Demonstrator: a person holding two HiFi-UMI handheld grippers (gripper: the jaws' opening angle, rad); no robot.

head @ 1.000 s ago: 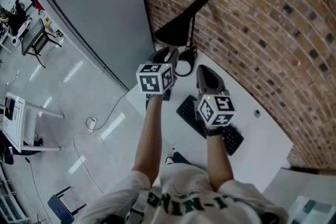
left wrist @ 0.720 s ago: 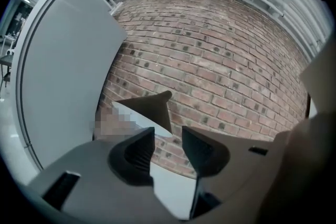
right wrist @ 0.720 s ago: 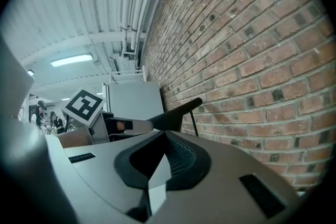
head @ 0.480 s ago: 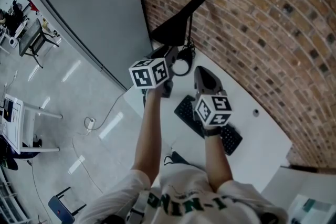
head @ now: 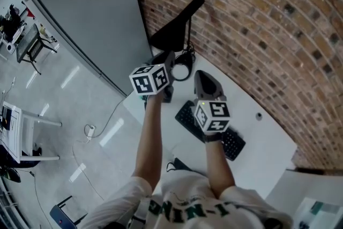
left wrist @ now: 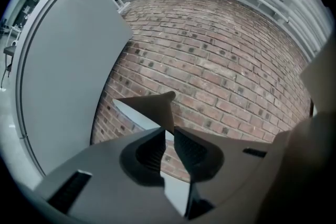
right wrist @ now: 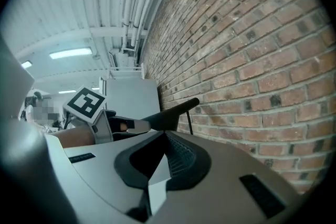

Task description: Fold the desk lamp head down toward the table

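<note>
The black desk lamp's flat head point(head: 174, 29) slopes up against the brick wall on a thin stem. In the left gripper view the head point(left wrist: 152, 110) is a wedge whose lower tip dips between my jaws. My left gripper point(head: 169, 56) point(left wrist: 169, 136) has just been closing and now pinches that lower end. The right gripper view shows the lamp head point(right wrist: 170, 113) rising to the right, with the left gripper point(right wrist: 137, 124) meeting its low end. My right gripper point(head: 202, 76) point(right wrist: 165, 141) hovers beside it over the table, shut with nothing in it.
The white table point(head: 257, 137) carries a black keyboard point(head: 233, 143) under my right arm and the lamp's ring-shaped base point(head: 182, 68). The brick wall point(head: 257, 24) runs close behind the lamp. A grey panel point(head: 91, 13) stands at the table's left end.
The left gripper's marker cube has rolled a little and shifted slightly left. The right gripper has hardly moved. The lamp head keeps the same slope.
</note>
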